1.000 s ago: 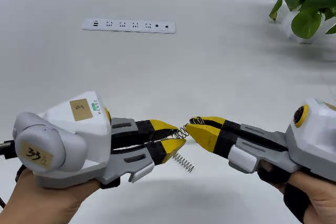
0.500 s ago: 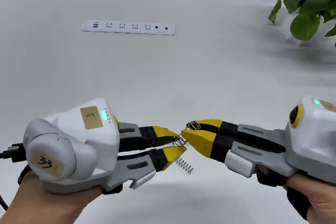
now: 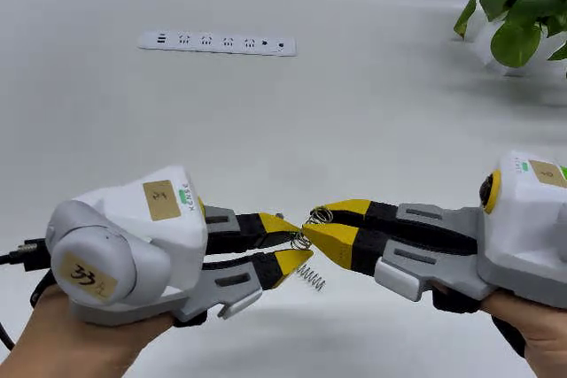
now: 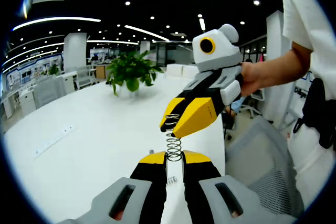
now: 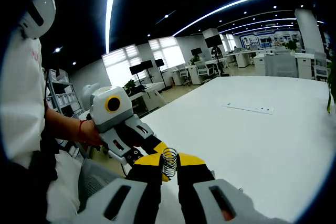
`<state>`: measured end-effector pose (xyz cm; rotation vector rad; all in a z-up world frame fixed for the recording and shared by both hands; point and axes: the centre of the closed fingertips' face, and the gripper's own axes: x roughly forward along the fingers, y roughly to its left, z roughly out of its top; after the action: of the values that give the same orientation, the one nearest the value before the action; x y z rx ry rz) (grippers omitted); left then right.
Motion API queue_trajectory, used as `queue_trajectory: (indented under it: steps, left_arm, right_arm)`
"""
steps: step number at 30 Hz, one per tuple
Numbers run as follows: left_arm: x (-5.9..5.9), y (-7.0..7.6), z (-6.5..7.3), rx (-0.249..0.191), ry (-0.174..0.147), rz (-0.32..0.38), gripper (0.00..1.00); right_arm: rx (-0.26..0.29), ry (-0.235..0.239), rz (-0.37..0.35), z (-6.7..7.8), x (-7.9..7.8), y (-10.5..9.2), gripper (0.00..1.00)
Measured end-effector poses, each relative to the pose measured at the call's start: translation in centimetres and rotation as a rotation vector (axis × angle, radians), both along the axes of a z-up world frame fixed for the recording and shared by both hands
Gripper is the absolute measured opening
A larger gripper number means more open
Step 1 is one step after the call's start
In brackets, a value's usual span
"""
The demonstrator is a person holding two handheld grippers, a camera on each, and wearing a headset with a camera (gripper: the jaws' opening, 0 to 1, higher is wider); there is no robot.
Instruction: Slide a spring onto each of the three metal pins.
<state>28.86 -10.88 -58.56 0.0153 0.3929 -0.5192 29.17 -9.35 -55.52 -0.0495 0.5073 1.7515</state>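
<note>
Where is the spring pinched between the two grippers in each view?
Head view: spring low centre, between the jaw tips.
Left gripper view: spring centre, above its own jaws.
Right gripper view: spring bottom centre, between its jaws.
Shared landmark: white power strip.

On the white table [image 3: 266,130], a power strip [image 3: 217,42] lies far back and left of centre, and a potted plant [image 3: 518,6] stands at the far right corner, well apart from it. At the near edge of the head view, the left gripper [image 3: 301,242] reaches in from the left and the right gripper [image 3: 312,223] from the right, tips meeting in the middle above the table. A spring [image 4: 172,140] runs between them, one end between the right jaws and the other apparently between the left jaws. A second spring [image 3: 310,276] lies on the table just below the left gripper's tips.
</note>
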Motion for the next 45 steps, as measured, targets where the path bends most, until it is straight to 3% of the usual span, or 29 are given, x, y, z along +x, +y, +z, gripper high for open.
queue_trajectory:
  steps: [7,11,18,23,28,35,45]
  left_arm:
    - [-0.2,-0.1,-0.2,0.005,0.001,-0.006,0.10]
    - [-0.3,-0.1,-0.3,0.008,0.004,-0.009,0.10]
    - [-0.6,-0.2,-0.8,0.021,0.008,-0.027,0.10]
    - [-0.6,-0.2,-0.9,0.021,0.004,-0.027,0.10]
    - [-0.7,0.0,-1.0,0.026,-0.003,-0.024,0.10]
    - [-0.9,0.3,-1.3,0.040,-0.005,-0.022,0.10]
    - [-0.6,0.4,-1.3,0.040,-0.012,-0.027,0.10]
  right_arm:
    - [-0.031,-0.030,0.045,-0.3,-0.3,-0.2,0.13]
    - [-0.068,-0.053,0.118,-0.5,-0.9,-0.5,0.20]
    - [-0.179,-0.265,0.344,-0.9,-0.7,-1.0,0.24]
    - [-0.263,-0.372,0.540,-0.7,-1.5,-0.8,0.24]
    - [-0.344,-0.459,0.706,-1.6,-1.3,-0.8,0.23]
    - [-0.414,-0.497,0.830,-2.1,-1.4,-0.6,0.20]
    - [-0.459,-0.538,0.897,-2.9,-1.8,-0.2,0.16]
